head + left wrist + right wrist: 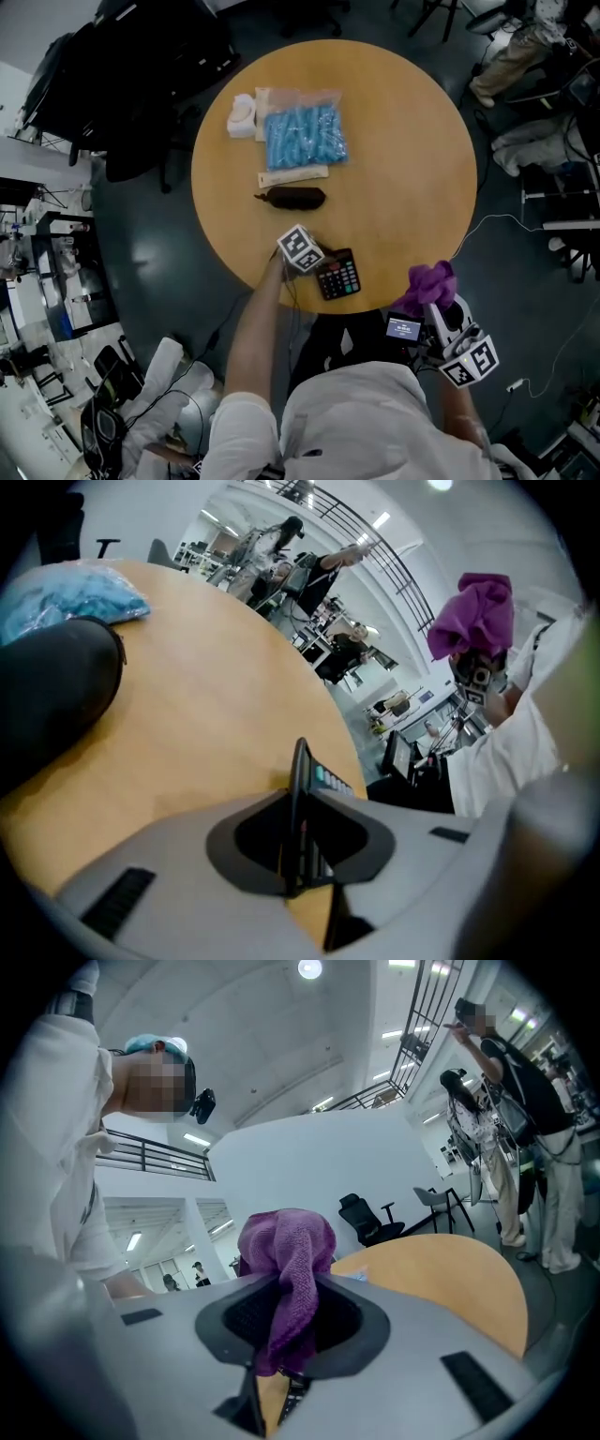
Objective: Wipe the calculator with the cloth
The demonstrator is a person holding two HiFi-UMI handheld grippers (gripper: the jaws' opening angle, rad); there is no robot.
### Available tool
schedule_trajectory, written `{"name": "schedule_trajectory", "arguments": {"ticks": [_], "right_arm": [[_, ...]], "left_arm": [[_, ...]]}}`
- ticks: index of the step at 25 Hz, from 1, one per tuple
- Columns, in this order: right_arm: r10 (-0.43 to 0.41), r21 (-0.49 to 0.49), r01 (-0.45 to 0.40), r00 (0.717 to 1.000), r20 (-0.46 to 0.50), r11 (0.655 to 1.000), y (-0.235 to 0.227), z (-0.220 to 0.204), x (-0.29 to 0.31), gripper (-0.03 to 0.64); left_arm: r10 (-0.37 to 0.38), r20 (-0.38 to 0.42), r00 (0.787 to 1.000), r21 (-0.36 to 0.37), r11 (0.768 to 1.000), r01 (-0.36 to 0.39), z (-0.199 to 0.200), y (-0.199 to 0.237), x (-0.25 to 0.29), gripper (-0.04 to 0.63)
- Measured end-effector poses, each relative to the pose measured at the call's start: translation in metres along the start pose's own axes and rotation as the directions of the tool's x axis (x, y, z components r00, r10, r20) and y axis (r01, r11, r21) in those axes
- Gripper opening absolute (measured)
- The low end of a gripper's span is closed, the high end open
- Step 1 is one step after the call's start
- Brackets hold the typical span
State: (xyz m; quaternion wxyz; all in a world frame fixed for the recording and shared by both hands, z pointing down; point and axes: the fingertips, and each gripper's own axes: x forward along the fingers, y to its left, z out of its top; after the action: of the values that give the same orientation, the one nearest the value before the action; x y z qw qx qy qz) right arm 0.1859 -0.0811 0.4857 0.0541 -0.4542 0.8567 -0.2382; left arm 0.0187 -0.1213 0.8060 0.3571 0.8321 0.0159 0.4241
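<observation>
L gripper: jaws stood only a narrow gap apart, clamped on the calculator. The calculator sat edge-on btwn the jaws, its thin body filling the slot, keys facing the jaw on the right of that view, dark back against the other jaw. Its far end stuck out past the jaw tips, over the wooden table. In the head view the jaws met the calculator at its left edge, near the table's rim closest to the person. Whether the calculator was lifted off the table or resting on it: can't tell.

Beyond the L jaws & off to their left lay a dark pouch, w/ a blue bag further out behind it; neither touched the jaws.

R gripper: jaws pinched together on the purple cloth. The cloth was bunched in the slot btwn the jaws, a fold running down through the gap, a rounded wad bulging out above & past the tips. A short tail hung below the jaws. R gripper was off the table edge, well apart from the calculator; cloth touched nothing but the jaws.
</observation>
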Motion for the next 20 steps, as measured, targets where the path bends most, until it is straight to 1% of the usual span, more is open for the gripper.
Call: {"name": "schedule_trajectory", "arguments": {"ticks": [3, 5, 6, 7, 8, 9, 10, 11, 12, 13, 14, 15, 16, 17, 18, 19, 20], "right_arm": [[0.006, -0.001, -0.006, 1.0, 0.004, 1.0, -0.002, -0.001, 0.004, 0.086], [0.014, -0.003, -0.014, 1.0, 0.01, 1.0, -0.001, -0.001, 0.007, 0.086], [0.019, -0.005, -0.019, 1.0, 0.013, 1.0, 0.001, -0.001, 0.009, 0.086], [0.025, -0.007, -0.025, 1.0, 0.015, 1.0, 0.004, -0.001, 0.01, 0.086], [0.031, -0.009, -0.031, 0.999, 0.016, 0.999, 0.008, 0.0, 0.01, 0.086], [0.038, -0.012, -0.038, 0.999, 0.018, 0.999, 0.012, 0.001, 0.011, 0.086], [0.047, -0.017, -0.047, 0.999, 0.018, 0.999, 0.017, 0.002, 0.013, 0.086], [0.058, -0.028, -0.058, 0.998, 0.015, 0.998, 0.022, 0.001, 0.016, 0.086], [0.071, -0.047, -0.07, 0.997, 0.005, 0.996, 0.027, 0.0, 0.02, 0.086], [0.083, -0.075, -0.084, 0.996, -0.012, 0.994, 0.034, -0.003, 0.025, 0.086], [0.094, -0.106, -0.098, 0.995, -0.036, 0.99, 0.042, -0.007, 0.03, 0.086], [0.104, -0.134, -0.112, 0.992, -0.065, 0.985, 0.05, -0.013, 0.036, 0.086], [0.113, -0.153, -0.127, 0.989, -0.093, 0.98, 0.059, -0.019, 0.043, 0.086], [0.122, -0.162, -0.14, 0.986, -0.118, 0.977, 0.067, -0.024, 0.05, 0.086], [0.13, -0.168, -0.153, 0.982, -0.138, 0.974, 0.074, -0.028, 0.058, 0.086], [0.139, -0.177, -0.166, 0.978, -0.155, 0.97, 0.082, -0.03, 0.067, 0.086], [0.15, -0.192, -0.182, 0.974, -0.169, 0.964, 0.091, -0.031, 0.077, 0.086]], "left_arm": [[0.002, 0.058, 0.998, -0.044, 0.999, 0.0, -0.005, -0.004, -0.008, 0.061], [0.045, 0.134, 0.99, -0.099, 0.995, -0.032, -0.009, -0.007, -0.018, 0.052], [0.082, 0.178, 0.981, -0.14, 0.989, -0.057, -0.013, -0.009, -0.025, 0.049], [0.127, 0.224, 0.966, -0.191, 0.978, -0.084, -0.017, -0.012, -0.033, 0.049], [0.175, 0.271, 0.946, -0.251, 0.962, -0.106, -0.021, -0.017, -0.042, 0.049], [0.227, 0.321, 0.919, -0.319, 0.94, -0.12, -0.025, -0.022, -0.052, 0.048], [0.281, 0.375, 0.883, -0.39, 0.912, -0.125, -0.028, -0.028, -0.063, 0.048], [0.339, 0.432, 0.836, -0.459, 0.88, -0.119, -0.03, -0.036, -0.077, 0.048], [0.399, 0.488, 0.776, -0.52, 0.847, -0.108, -0.029, -0.046, -0.093, 0.048], [0.46, 0.538, 0.706, -0.571, 0.815, -0.096, -0.026, -0.056, -0.11, 0.048], [0.518, 0.578, 0.63, -0.611, 0.787, -0.087, -0.022, -0.067, -0.127, 0.048], [0.568, 0.609, 0.554, -0.64, 0.764, -0.081, -0.016, -0.079, -0.144, 0.048], [0.606, 0.631, 0.484, -0.658, 0.749, -0.08, -0.009, -0.091, -0.159, 0.048], [0.632, 0.648, 0.425, -0.666, 0.741, -0.088, -0.001, -0.103, -0.172, 0.048], [0.65, 0.66, 0.377, -0.666, 0.739, -0.107, 0.007, -0.114, -0.182, 0.048], [0.66, 0.672, 0.337, -0.657, 0.741, -0.14, 0.017, -0.125, -0.191, 0.048], [0.664, 0.684, 0.303, -0.64, 0.745, -0.188, 0.027, -0.136, -0.198, 0.048]]}}
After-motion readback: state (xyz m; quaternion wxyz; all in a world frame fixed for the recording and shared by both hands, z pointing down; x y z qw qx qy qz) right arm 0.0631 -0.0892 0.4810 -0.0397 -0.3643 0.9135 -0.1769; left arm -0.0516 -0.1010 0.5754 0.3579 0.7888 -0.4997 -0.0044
